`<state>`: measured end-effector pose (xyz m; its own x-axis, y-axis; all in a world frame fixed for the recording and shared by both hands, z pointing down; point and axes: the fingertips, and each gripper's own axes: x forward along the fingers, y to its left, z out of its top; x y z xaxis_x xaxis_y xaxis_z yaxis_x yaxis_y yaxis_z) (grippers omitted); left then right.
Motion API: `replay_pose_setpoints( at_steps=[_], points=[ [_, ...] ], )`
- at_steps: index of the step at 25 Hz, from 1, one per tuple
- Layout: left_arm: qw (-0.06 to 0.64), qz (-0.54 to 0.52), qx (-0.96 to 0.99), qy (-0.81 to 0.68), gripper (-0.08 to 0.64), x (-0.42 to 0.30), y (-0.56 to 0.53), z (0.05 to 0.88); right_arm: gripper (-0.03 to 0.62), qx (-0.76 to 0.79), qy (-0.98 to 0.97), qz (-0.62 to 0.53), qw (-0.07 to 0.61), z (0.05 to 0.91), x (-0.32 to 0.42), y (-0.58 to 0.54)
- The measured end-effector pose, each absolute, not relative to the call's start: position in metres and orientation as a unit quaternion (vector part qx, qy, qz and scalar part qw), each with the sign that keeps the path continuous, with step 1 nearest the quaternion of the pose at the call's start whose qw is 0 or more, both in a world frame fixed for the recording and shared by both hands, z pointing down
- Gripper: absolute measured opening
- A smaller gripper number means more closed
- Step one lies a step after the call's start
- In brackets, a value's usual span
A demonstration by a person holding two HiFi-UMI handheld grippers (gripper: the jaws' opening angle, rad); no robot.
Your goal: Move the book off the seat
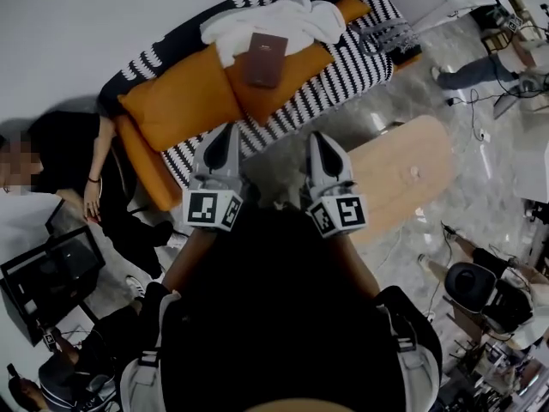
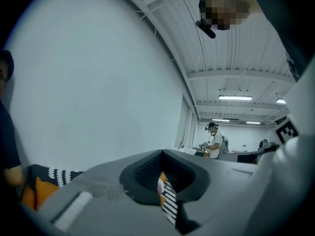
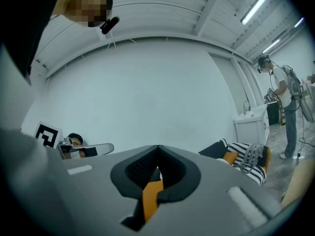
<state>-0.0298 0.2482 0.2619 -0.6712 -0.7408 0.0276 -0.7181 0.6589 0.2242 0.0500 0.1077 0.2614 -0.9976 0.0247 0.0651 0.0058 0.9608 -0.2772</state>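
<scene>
The book point(image 1: 264, 58) is seen far off on the sofa's orange cushion point(image 1: 184, 97), partly on a white blanket point(image 1: 283, 20); the left gripper point(image 1: 225, 140) and right gripper point(image 1: 319, 144) are empty, jaws pressed together; unless spread, the book could be shoved deeper, or blanket pinched along.

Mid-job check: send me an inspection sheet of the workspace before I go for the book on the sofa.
Surface: striped sofa with orange cushions.
Job's things: book lies flat, partly on the white cloth, partly on a cushion.
Clutter: the white cloth, bunched behind the book.
Grippers: left hand-held gripper and right hand-held gripper both shut and empty, pointing at the sofa, not touching it.
Cables: loose cables on the floor, right of the wooden table.
Surroundings: seated person left of the sofa beside a laptop; another person at the upper right.
</scene>
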Motion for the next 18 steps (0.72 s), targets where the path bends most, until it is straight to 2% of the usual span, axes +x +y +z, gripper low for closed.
replay_pose_setpoints(
  at_steps=[18],
  points=[
    [0.068, -0.11, 0.454, -0.882, 0.006, -0.127, 0.26, 0.261, 0.008, 0.049, -0.99, 0.131, 0.029, 0.252, -0.04, 0.123]
  ],
)
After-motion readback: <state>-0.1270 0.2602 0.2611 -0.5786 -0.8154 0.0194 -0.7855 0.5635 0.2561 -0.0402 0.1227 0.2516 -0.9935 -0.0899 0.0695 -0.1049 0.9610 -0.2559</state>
